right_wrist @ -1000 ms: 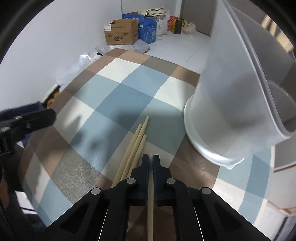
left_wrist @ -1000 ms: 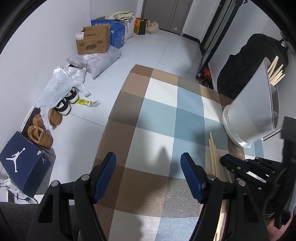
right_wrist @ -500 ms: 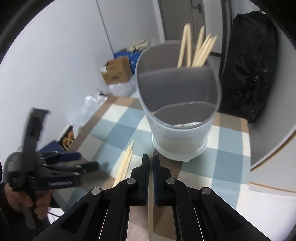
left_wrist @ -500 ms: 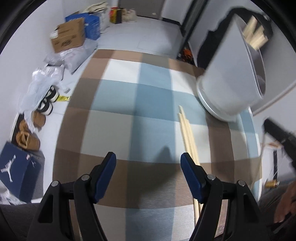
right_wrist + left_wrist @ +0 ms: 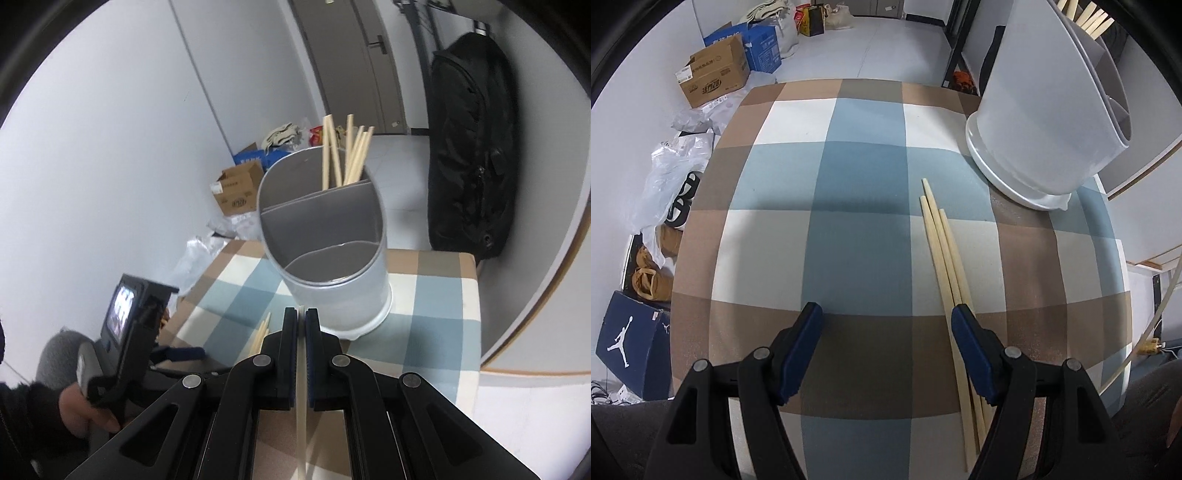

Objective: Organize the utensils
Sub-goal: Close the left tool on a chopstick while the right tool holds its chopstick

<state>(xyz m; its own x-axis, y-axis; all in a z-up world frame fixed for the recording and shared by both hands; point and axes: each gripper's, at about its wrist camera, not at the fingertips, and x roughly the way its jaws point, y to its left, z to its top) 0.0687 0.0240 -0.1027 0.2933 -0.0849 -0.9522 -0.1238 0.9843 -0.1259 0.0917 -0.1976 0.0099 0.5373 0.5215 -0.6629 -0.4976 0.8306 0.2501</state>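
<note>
Your right gripper (image 5: 301, 314) is closed on a single pale wooden chopstick (image 5: 300, 398), which runs lengthwise between the jaws with its tip just past them, raised above the table and near the rim of the utensil holder (image 5: 332, 273). Your left gripper (image 5: 886, 325) stands wide apart and holds nothing; it hangs low over the tablecloth (image 5: 857, 177), its right finger just above the three loose chopsticks (image 5: 943, 254).

Those three chopsticks are slim, cream-coloured and lie side by side, touching, their tips pointing toward the holder. The holder is a translucent white plastic tub with grey dividers forming compartments; several chopsticks (image 5: 347, 155) stand tilted in its far compartment, while the near compartments show no contents.

The table carries a checked cloth in blue, brown and cream. Beyond it you have a pale floor, a cardboard box (image 5: 714, 75), a blue shoebox (image 5: 631, 343), plastic bags, shoes and a black bag (image 5: 472, 158) against the wall.
</note>
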